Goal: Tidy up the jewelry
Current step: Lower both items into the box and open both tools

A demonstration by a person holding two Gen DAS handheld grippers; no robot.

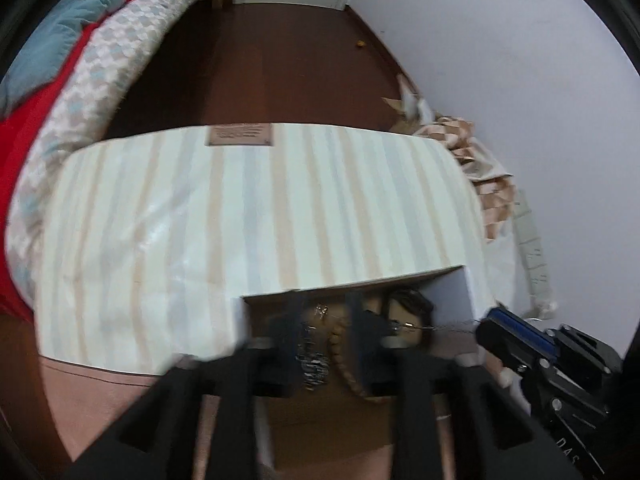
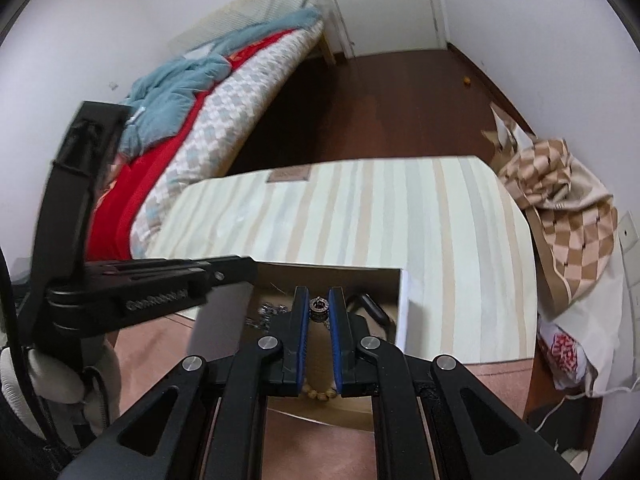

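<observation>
An open cardboard box (image 1: 448, 292) (image 2: 394, 300) of jewelry sits by a striped board. In the left wrist view it holds a wooden bead bracelet (image 1: 340, 356), a silver chain piece (image 1: 314, 364) and a dark item (image 1: 412, 304). My left gripper (image 1: 326, 324) is open over the box, blurred. My right gripper (image 2: 319, 304) is shut on a small dark and silver bead charm (image 2: 319, 305), held above the box; a thin chain (image 1: 444, 326) runs from it. The right gripper (image 1: 504, 332) shows at the box's right edge in the left wrist view.
The striped cream board (image 2: 380, 216) lies beyond the box. A bed with red and blue bedding (image 2: 176, 120) is on the left. A checkered bag (image 2: 560, 200) lies on the right by the wall. Dark wood floor (image 1: 260, 64) lies behind.
</observation>
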